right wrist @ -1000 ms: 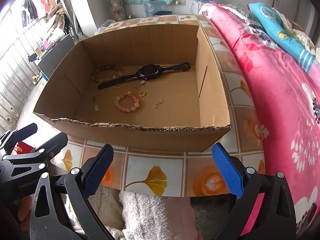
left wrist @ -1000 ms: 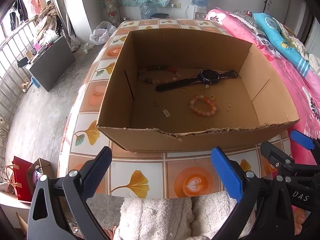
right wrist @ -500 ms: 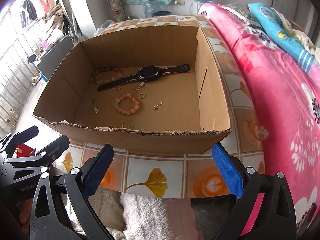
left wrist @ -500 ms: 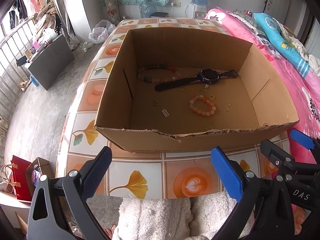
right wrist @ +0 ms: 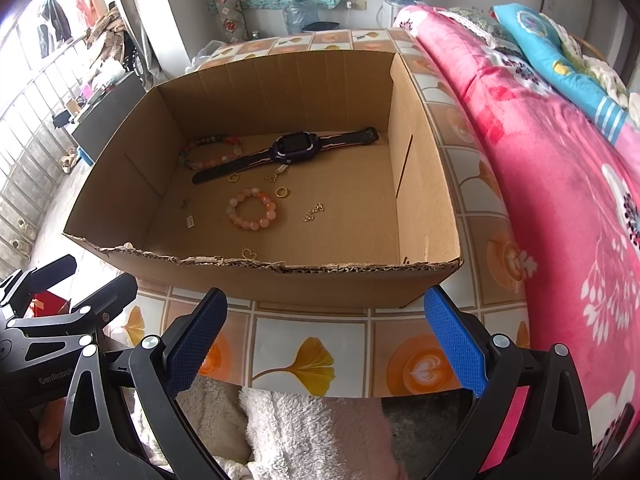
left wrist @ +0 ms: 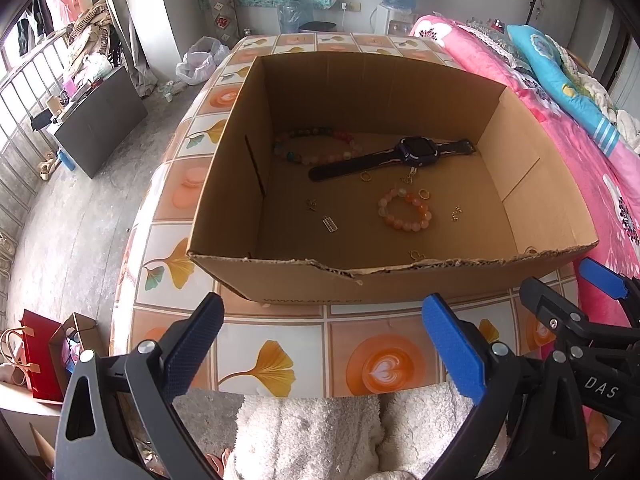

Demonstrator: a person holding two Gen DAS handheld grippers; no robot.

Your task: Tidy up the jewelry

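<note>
I held both grippers low at the near edge of the counter (left wrist: 280,364), short of the cardboard box (left wrist: 288,280), and neither touched it. The left gripper (left wrist: 320,344) had its blue pads spread wide with nothing between them; the right gripper (right wrist: 324,340) was likewise spread and empty. Each showed at the edge of the other's view, side by side and apart.

All the jewelry lay on the box floor, beyond the torn near wall and well ahead of both grippers. The black watch (left wrist: 412,152) stretched slantwise across the far part of the floor. Behind its strap end, toward the far left corner, lay the multicoloured bead bracelet (left wrist: 316,144). The orange bead bracelet (left wrist: 406,210) sat near the middle, closer to me, apart from the watch.

The box walls stood high on all four sides, so the open top was the only way in. The floor's right half was largely bare. On the right, the pink bed (right wrist: 560,200) ran close beside the counter.

I counted one watch, two bead bracelets, two gold rings (left wrist: 365,177) (left wrist: 424,194), and about five small gold pieces scattered round them, one just behind the near wall (left wrist: 416,255); they were too small to name.
</note>
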